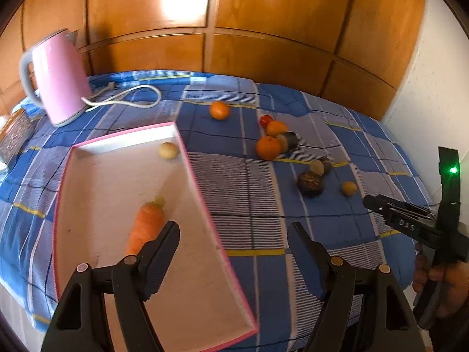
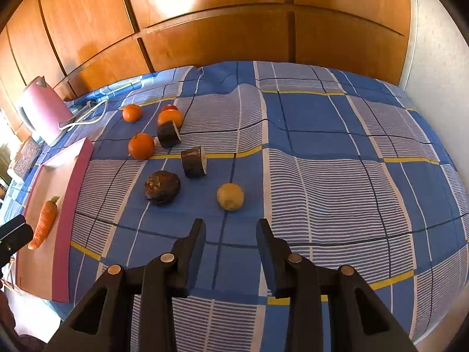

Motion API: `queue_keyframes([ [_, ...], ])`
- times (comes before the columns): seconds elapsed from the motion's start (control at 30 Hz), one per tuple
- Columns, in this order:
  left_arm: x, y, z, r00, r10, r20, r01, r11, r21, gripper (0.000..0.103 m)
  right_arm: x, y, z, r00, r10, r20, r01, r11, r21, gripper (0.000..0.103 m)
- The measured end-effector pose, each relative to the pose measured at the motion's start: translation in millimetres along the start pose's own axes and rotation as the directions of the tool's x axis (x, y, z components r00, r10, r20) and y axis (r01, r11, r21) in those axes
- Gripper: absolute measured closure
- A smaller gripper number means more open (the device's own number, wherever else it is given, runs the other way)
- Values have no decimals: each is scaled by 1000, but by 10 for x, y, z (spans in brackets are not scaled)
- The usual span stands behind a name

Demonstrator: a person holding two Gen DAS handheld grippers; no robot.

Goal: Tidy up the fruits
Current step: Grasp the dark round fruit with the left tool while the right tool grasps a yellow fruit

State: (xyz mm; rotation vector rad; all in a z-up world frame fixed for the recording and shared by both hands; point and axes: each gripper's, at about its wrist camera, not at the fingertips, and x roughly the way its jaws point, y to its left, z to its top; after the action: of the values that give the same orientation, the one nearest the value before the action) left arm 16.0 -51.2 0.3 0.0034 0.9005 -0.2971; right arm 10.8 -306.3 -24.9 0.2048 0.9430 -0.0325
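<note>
Down over the pink-rimmed tray [image 1: 205, 205], the left gripper [image 1: 234, 230] hangs with its jaws released and nothing between them. A carrot [image 1: 145, 227] lies in the tray, partly behind the gripper's left finger, and a small pale round fruit [image 1: 169, 150] sits in the tray's far corner. Right of the tray, on the blue checked cloth [image 1: 249, 193], oranges [image 1: 268, 147] and dark pieces lie scattered. A pink kettle [image 1: 58, 79] stands at the far left.

From the right wrist, the right gripper [image 2: 231, 226] is spread apart over bare cloth, gripping nothing. Just beyond its tips lies a yellowish round fruit [image 2: 230, 196], with a dark wrinkled fruit [image 2: 161, 187] left of it and two dark cut chunks [image 2: 194, 161] farther back among the oranges.
</note>
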Motion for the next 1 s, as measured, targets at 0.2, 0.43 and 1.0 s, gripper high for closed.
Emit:
queue_keyframes([
  [0.2,226,-311,149,998,-63,-28,65,995,81,29,29,30,16,1000,8,6,-8,1000,-18,67],
  [0.43,741,-695,275,987,-125,-103,137,982,129,36,4,-110,84,1000,-7,19,7,1000,10,67],
  [1.0,1460,-1008,524,977,-133,-165,157,977,142,57,77,-395,234,1000,-3,19,2,998,68,67],
])
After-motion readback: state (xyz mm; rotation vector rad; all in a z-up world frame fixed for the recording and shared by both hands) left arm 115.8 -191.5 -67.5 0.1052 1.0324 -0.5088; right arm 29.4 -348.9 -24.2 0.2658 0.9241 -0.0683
